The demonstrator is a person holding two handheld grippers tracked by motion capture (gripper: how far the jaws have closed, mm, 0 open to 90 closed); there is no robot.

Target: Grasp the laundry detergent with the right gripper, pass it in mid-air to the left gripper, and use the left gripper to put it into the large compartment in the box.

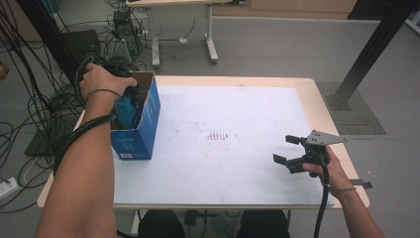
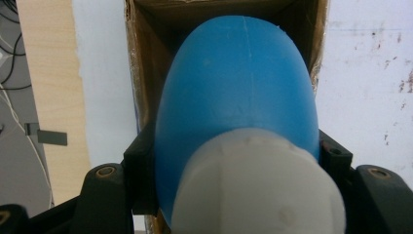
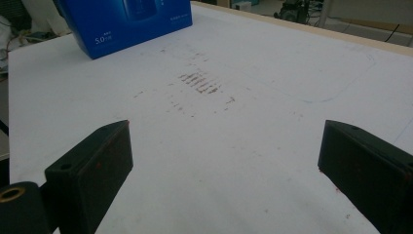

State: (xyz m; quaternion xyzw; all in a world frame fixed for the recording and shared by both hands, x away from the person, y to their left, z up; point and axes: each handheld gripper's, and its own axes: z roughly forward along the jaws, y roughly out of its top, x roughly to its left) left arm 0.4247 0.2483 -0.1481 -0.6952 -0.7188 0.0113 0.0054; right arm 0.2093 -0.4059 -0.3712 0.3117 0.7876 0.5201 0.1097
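Left gripper [image 2: 234,161] clamps blue bottle [image 2: 238,87] inside snug box [image 1: 141,124].

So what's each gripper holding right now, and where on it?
The left gripper is clamped on a blue bottle, by its sides just below the white cap, inside the box. The right gripper holds nothing.

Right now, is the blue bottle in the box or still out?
Partly in. The blue bottle points bottom-first into the open box, its white cap still outside, with the left gripper clamped on it.
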